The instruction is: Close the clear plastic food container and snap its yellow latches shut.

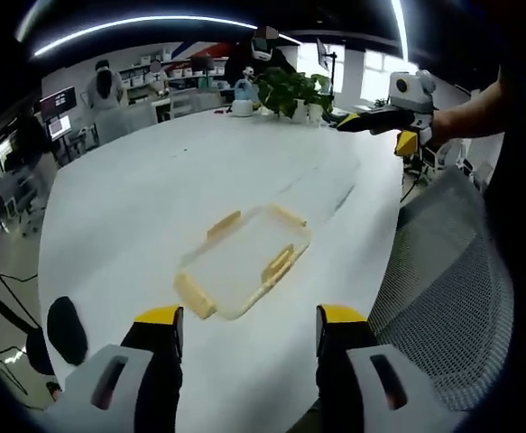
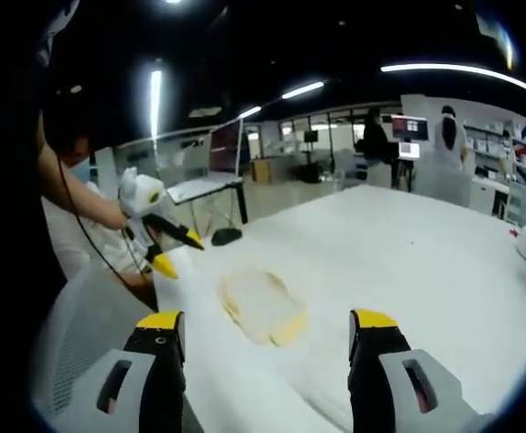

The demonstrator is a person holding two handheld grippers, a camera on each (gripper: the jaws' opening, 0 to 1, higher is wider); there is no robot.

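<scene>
The clear plastic food container lies flat on the white table, straight ahead of the left gripper and only a little beyond its tips. Its long axis runs slanting across the line of the jaws, from near-left to far-right. The yellow latches stick outward from its edges, so I judge they are not yet snapped.

The left gripper is released, with the jaws wide apart, and it holds nothing and touches nothing. The right gripper is also spread wide and empty. In the right gripper view the container sits ahead, between the lines of the two jaws, a bit further off.

In the left gripper view the right gripper hangs in the air, well apart from the container, so the left one seems nearer to it.
</scene>
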